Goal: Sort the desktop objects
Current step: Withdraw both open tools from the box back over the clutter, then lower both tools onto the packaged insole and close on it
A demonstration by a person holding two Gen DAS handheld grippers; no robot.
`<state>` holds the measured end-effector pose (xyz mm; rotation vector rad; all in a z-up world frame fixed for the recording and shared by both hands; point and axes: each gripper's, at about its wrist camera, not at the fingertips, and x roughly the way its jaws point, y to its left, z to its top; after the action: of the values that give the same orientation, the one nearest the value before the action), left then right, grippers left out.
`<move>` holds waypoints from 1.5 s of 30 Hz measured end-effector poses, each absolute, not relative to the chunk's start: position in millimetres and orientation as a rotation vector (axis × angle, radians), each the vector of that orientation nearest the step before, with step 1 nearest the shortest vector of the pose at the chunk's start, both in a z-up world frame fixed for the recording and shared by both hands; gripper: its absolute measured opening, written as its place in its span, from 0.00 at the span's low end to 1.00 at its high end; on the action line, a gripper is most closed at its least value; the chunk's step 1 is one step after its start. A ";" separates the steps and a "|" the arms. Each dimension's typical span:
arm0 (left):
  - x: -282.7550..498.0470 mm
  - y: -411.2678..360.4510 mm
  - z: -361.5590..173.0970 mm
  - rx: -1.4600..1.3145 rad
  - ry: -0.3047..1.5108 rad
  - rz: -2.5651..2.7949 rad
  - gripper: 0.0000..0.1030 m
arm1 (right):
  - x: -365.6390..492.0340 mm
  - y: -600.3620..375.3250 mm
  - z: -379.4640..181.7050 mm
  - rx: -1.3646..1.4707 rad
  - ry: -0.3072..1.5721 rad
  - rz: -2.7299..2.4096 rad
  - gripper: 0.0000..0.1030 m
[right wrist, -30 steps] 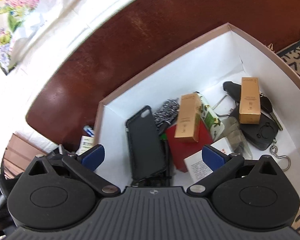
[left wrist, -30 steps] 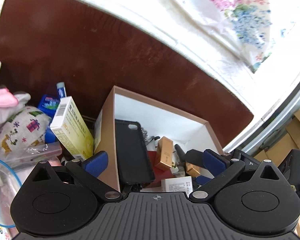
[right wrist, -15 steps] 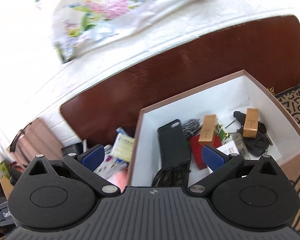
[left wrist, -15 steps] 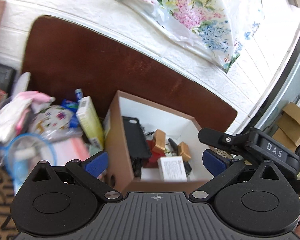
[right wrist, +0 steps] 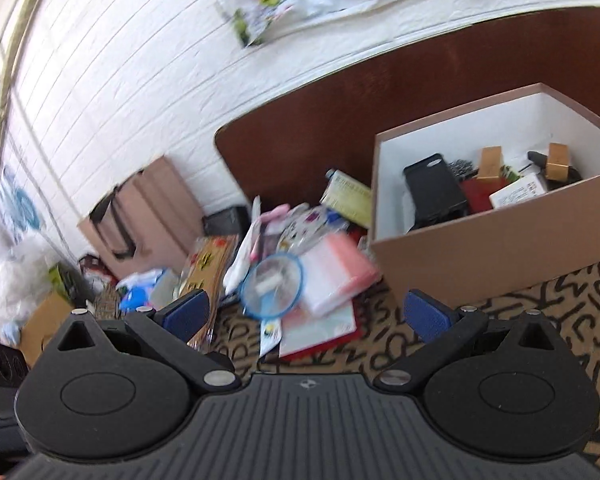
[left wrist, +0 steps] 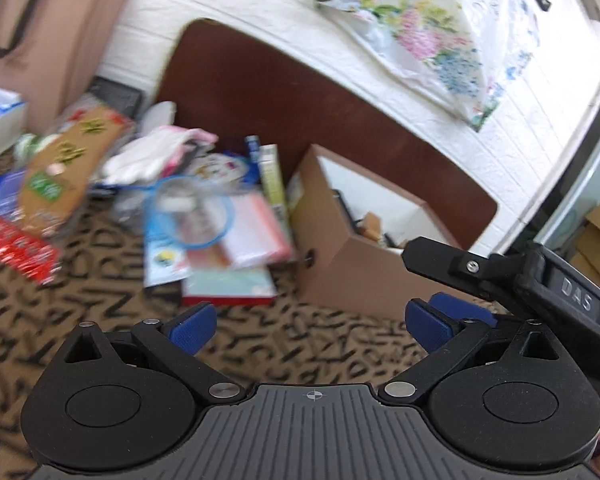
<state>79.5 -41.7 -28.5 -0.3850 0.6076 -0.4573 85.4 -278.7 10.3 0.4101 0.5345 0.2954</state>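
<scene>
Both the left tongs (left wrist: pixel 307 326) and right tongs (right wrist: pixel 305 311) hang wide and empty between picks; next, choose from the loose pile (right wrist: pixel 296 276) beside the brown cardboard box (right wrist: pixel 496 240).

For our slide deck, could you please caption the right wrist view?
Open right gripper above patterned cloth, facing a clutter pile beside a brown box.

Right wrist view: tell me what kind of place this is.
Probably a lived-in room at home, not a workshop. A white panelled wall, a letter-patterned cloth under a heap of household clutter, and a brown box of small belongings suggest it.
</scene>
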 end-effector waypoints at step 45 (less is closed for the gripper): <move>122.8 121.5 -55.2 -0.314 0.629 -0.092 1.00 | 113.2 -111.6 -56.8 0.161 0.753 0.441 1.00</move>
<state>122.8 121.5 -55.2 -0.3141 0.6286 -0.0918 113.2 -111.6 -56.8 0.1607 0.7526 0.4411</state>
